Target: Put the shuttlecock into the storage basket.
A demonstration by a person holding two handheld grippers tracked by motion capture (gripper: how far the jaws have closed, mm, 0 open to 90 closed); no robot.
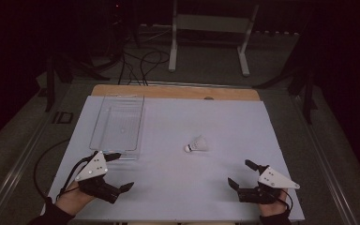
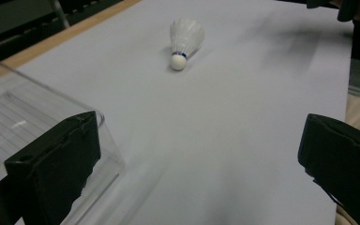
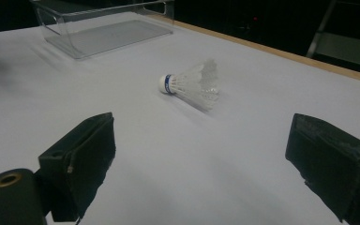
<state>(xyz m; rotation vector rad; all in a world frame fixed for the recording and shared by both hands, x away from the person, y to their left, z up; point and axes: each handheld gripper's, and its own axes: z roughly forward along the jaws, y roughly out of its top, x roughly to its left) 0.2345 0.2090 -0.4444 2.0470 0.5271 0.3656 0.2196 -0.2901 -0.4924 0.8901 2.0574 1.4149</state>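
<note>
- We look down on a table (image 1: pixel 243 122) covered by a pale sheet, with a strip of bare wood along its far edge.
- A white shuttlecock (image 1: pixel 196 144) lies on its side near the middle of the sheet, its rounded cork tip pointing left.
- Left of the shuttlecock, well apart from it, sits a clear plastic tray (image 1: pixel 118 123) with nothing inside.
- Nearer to us than the shuttlecock and to its left, we see the left gripper (image 1: pixel 120 171), held in a hand (image 1: pixel 72 199), just beside the tray's near corner. Its jaws stand wide apart and grasp nothing.
- Nearer to us and to the shuttlecock's right is the right gripper (image 1: pixel 240 173), jaws likewise spread wide, holding nothing.
</note>
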